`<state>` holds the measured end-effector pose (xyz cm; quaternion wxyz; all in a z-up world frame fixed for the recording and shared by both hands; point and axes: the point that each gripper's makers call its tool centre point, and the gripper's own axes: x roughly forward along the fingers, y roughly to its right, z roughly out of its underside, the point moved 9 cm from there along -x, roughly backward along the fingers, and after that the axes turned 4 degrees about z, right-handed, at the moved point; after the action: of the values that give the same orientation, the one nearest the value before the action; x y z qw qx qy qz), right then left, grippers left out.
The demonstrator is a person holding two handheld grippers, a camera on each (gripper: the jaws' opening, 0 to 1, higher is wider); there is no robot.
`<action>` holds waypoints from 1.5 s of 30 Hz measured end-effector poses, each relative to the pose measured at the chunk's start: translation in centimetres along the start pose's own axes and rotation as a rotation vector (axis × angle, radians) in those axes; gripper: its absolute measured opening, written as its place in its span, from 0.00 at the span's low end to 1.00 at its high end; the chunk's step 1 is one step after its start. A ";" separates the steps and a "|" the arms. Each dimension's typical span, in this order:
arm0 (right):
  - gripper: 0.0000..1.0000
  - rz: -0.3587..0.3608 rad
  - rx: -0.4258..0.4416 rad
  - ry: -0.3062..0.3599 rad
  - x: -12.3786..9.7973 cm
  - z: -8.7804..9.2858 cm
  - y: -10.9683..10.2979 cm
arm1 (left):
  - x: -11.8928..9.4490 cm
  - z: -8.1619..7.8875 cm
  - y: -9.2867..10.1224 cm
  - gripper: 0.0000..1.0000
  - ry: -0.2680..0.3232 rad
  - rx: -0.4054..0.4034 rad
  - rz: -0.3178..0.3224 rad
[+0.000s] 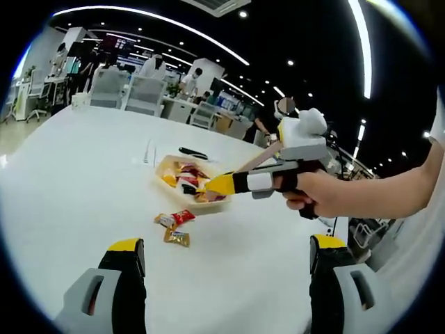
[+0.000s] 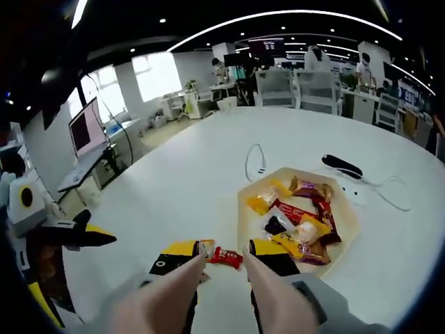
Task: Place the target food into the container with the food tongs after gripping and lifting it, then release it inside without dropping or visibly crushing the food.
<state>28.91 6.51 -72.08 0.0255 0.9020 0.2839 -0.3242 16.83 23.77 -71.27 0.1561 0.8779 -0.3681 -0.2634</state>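
A wide white counter [image 1: 76, 181] stands in an open office, with ceiling light strips, grey chairs and desks at the far side and a lit monitor [image 2: 85, 131] on a desk to the left in the right gripper view.

On the counter lies one pale, angular tray [image 2: 348, 209], the container, holding a heap of wrapped snacks in yellow, red and brown; there are roughly eight, though overlaps make the count uncertain. Just beyond the tray lie a black remote-like object [image 2: 341, 165] and a white cable [image 2: 254, 161].

In the left gripper view, two wrapped snacks rest on the bare counter just near of the tray: a red one [image 1: 174, 218] and a gold one [image 1: 177, 238], close together.

The left hand-held gripper [image 1: 226, 261] has its yellow-tipped jaws spread wide, gripping nothing, hovering above the counter.

The right hand-held gripper [image 2: 224, 252], held by a hand [image 1: 327, 193], carries wooden food tongs [image 2: 208, 296] between its jaws. The tong tips sit on either side of the red wrapped snack, on the counter just left of the tray; whether they press it cannot be told.
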 end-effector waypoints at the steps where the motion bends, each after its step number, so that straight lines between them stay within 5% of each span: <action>1: 0.28 -0.002 -0.002 -0.001 0.0 0.0 -0.1 | 0.0 0.0 0.0 0.99 -0.002 0.001 0.000; 20: 0.28 -0.036 -0.031 0.007 1.1 -0.1 -1.4 | -0.6 -0.1 -0.6 0.99 0.015 -0.001 -0.030; 35: 0.28 -0.083 -0.070 -0.042 1.8 1.4 -2.1 | -0.8 1.4 -0.9 0.99 -0.001 -0.021 -0.045; 45: 0.27 -0.130 -0.158 -0.057 2.6 2.2 -3.1 | -0.4 1.5 -1.4 0.99 -0.015 -0.017 -0.042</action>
<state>27.68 9.93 -74.93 0.0836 0.8674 0.3654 -0.3273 16.47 24.86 -73.02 0.1553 0.8821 -0.3484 -0.2766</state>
